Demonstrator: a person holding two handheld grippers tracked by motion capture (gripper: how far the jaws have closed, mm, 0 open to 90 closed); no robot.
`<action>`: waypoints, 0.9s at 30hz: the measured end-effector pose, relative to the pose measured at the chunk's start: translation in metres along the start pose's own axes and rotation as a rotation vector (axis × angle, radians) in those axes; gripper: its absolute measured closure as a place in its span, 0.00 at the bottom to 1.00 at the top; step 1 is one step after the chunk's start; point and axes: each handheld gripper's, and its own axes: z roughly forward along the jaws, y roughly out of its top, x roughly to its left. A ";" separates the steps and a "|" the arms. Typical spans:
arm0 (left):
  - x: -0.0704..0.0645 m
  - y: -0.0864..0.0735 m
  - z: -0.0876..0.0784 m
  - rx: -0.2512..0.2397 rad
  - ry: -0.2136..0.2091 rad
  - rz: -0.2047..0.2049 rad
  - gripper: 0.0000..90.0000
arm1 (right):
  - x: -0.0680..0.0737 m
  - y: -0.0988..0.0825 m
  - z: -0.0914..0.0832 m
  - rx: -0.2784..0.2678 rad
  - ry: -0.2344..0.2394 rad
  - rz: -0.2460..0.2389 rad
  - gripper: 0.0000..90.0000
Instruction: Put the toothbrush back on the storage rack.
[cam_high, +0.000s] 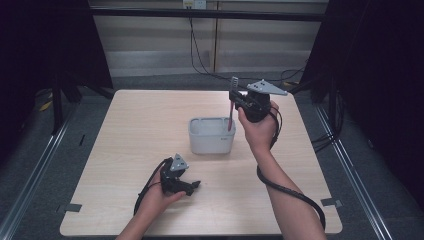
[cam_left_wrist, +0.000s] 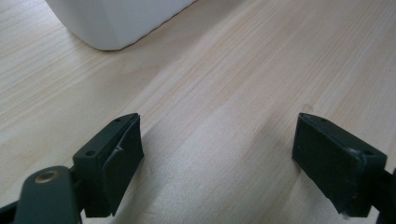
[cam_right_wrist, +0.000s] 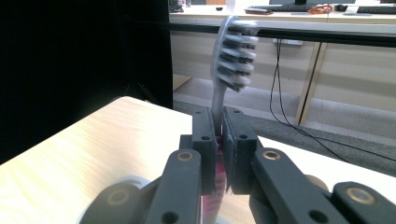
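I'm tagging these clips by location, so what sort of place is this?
Probably a lab or recording workspace: a bare wooden table ringed by dark curtains, loose cables along the floor, and desks with keyboards behind.

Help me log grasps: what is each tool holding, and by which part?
The right tool grips a toothbrush by its neck, just below the bristle head. The left tool is open, holding nothing.

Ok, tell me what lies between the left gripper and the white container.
Nothing but bare wooden table. The high view shows the left gripper apart from the white container; the left gripper view shows open jaws over bare wood.
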 end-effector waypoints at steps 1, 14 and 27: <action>0.000 0.000 0.000 0.000 0.000 0.000 0.17 | 0.000 -0.001 0.000 0.002 0.000 0.000 0.94; 0.000 0.000 0.000 0.000 0.000 0.000 0.17 | 0.001 -0.012 0.002 0.014 0.006 -0.002 0.94; 0.000 0.000 0.000 -0.001 -0.002 -0.004 0.17 | 0.002 -0.019 0.001 0.016 0.005 -0.003 0.94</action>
